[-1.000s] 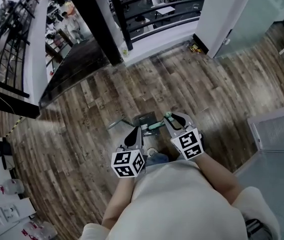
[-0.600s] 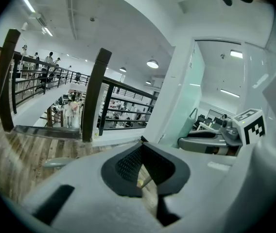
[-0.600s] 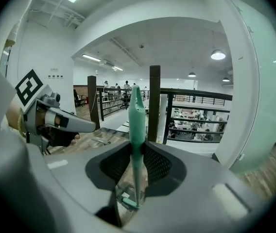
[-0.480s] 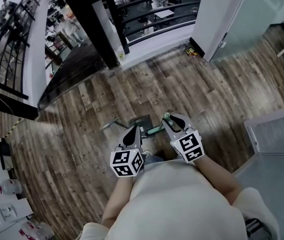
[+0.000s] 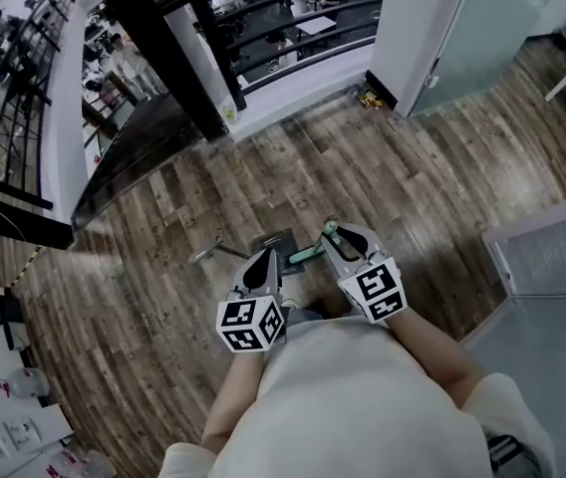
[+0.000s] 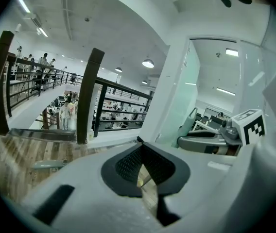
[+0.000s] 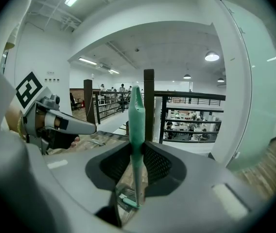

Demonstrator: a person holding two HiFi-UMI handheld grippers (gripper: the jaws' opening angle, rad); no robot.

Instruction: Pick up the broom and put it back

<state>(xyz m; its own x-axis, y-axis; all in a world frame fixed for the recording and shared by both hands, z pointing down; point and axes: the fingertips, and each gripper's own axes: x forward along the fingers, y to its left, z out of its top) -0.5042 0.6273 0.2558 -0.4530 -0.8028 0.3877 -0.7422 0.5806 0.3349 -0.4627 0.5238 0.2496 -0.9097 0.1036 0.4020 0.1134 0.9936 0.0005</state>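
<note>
Since a second ago the post (image 5: 153, 48) has slid leftward in the head view while both grippers keep their place before the body, so the broom (image 7: 136, 130) has travelled over the floor (image 5: 413, 197), nearer the post's right side. The right gripper (image 5: 341, 235) has its jaws clamped on the broom's handle, whose tip sticks out past them toward the post. The left gripper (image 5: 261, 265), on the side nearer the post, has its jaws drawn together with nothing visible between them. The handle is a thin, pale green rod with a rounded end. It runs down from the jaws to a dark grey part (image 5: 275, 241) hanging above the floor; whether that is the broom's head or a pan I cannot tell. It looks light and stiff, probably smooth plastic, so it may swing or twist in a single grip. A hold high on the handle, as now, suits carrying. A hold closer to the hanging end would likely steady it for setting back.
</note>
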